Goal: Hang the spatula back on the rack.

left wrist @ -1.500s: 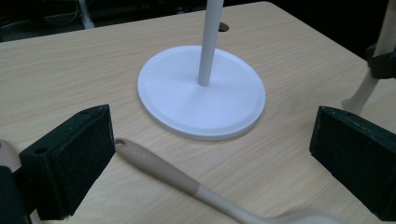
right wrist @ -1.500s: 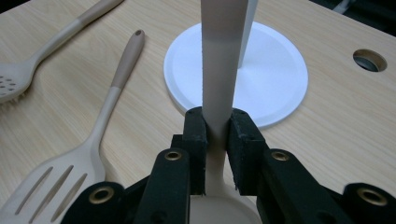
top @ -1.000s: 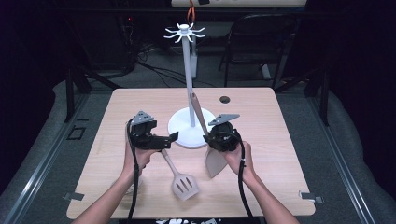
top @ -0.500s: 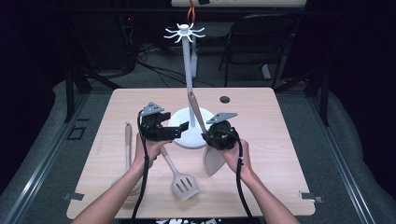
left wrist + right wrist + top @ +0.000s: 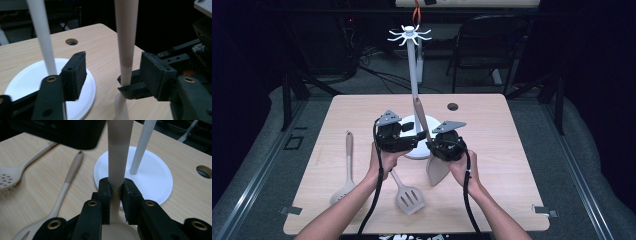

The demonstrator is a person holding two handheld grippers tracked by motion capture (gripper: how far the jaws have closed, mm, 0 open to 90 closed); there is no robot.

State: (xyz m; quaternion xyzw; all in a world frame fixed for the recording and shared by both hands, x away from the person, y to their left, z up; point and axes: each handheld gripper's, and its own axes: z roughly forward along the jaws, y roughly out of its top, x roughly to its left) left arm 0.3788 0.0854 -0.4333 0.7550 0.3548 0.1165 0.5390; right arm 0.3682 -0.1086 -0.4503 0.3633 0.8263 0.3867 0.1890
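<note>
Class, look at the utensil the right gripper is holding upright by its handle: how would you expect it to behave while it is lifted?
The utensil probably stays stiff: its handle stands straight above the right gripper. It looks light, since a narrow pinch holds it. Its smooth, tapered handle might slip, so the left gripper, whose jaws have just been closing around it, likely steadies it.
</note>
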